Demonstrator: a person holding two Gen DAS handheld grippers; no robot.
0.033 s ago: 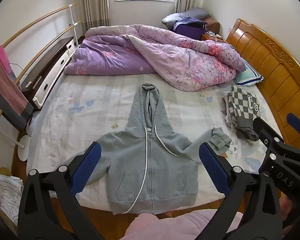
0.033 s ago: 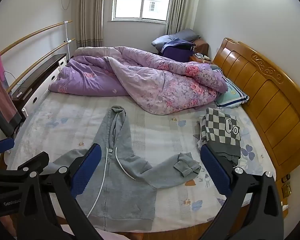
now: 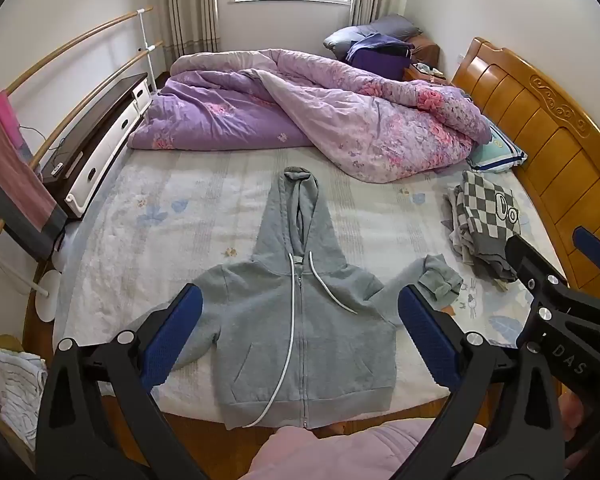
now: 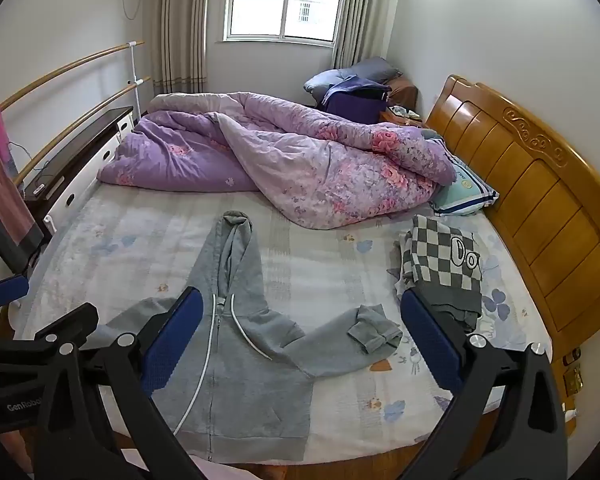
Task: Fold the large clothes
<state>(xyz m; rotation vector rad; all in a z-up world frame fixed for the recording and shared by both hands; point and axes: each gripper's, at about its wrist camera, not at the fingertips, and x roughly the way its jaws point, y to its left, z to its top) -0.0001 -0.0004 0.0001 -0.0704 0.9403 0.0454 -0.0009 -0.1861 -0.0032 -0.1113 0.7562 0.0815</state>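
Lying flat, grey hoodie (image 3: 300, 320), hood towards the quilt (image 3: 340, 120); both grippers' jaws wide, empty.

Plain grey hoodie (image 3: 300, 320) with a white zip and white drawstrings. Pale sheet (image 3: 180, 220) printed with faded blue leaves and small orange bits. Purple quilt (image 3: 320, 120) at 12 o'clock, pink roses all over, lighter lilac underside. Grey-and-cream checkerboard top (image 3: 486, 216) at 2 o'clock. Honey-orange wooden headboard (image 3: 548, 148). Black grippers, blue pads (image 3: 172, 336). Pink and grey towel (image 3: 12, 168) at 9 o'clock.
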